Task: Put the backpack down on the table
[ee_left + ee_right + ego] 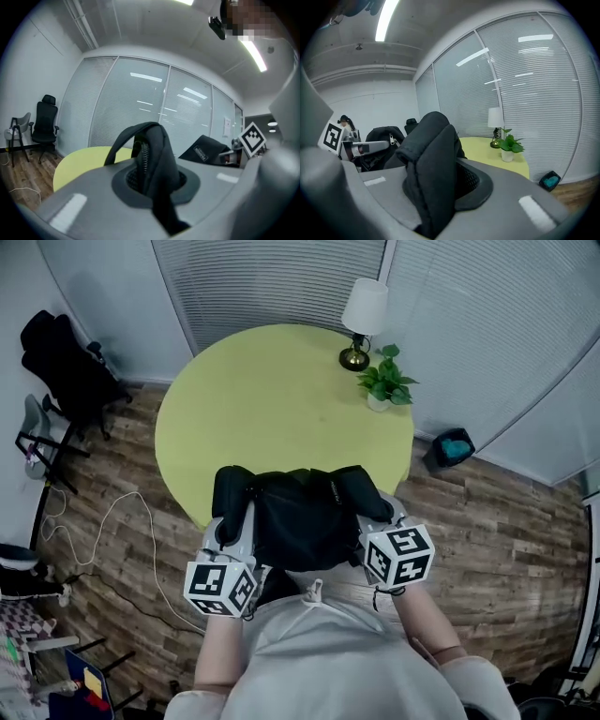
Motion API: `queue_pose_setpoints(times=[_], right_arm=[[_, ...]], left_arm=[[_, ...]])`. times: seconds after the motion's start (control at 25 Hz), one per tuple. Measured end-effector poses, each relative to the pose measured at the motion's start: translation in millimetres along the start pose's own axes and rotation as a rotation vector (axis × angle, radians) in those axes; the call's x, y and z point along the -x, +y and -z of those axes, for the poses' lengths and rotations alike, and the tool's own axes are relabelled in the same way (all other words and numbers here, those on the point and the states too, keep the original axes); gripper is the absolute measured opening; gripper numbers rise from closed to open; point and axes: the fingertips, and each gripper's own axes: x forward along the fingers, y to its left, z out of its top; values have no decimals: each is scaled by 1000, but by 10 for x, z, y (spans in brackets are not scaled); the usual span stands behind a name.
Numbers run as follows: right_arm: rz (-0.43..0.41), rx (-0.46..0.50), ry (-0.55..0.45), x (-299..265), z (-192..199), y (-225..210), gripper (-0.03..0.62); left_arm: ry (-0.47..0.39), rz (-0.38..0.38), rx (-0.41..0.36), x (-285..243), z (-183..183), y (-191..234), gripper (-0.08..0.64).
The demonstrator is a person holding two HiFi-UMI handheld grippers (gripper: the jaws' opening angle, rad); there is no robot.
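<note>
Both clamped on black backpack, left hand-held gripper, right hand-held gripper, at yellow table edge

Left gripper, right gripper grip backpack over table's near edge (yellow top); lamp, plant opposite.

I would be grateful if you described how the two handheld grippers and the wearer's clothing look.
Both the left gripper and right gripper have smooth grey jaws with dark textured pads and pale rectangular marks. Each carries a white cube printed with black square markers. The person wears a light-coloured top.
</note>
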Motion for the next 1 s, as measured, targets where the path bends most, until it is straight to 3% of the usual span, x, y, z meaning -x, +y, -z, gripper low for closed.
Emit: queue_pose_setpoints(times=[0.52, 1.0], right_arm=[[126, -62, 10, -1775, -642, -185, 34], [149, -52, 62, -2943, -890, -527, 34]], left_arm=[[49, 120, -17, -1596, -443, 1353, 25], [71, 107, 31, -2607, -413, 2063, 25]])
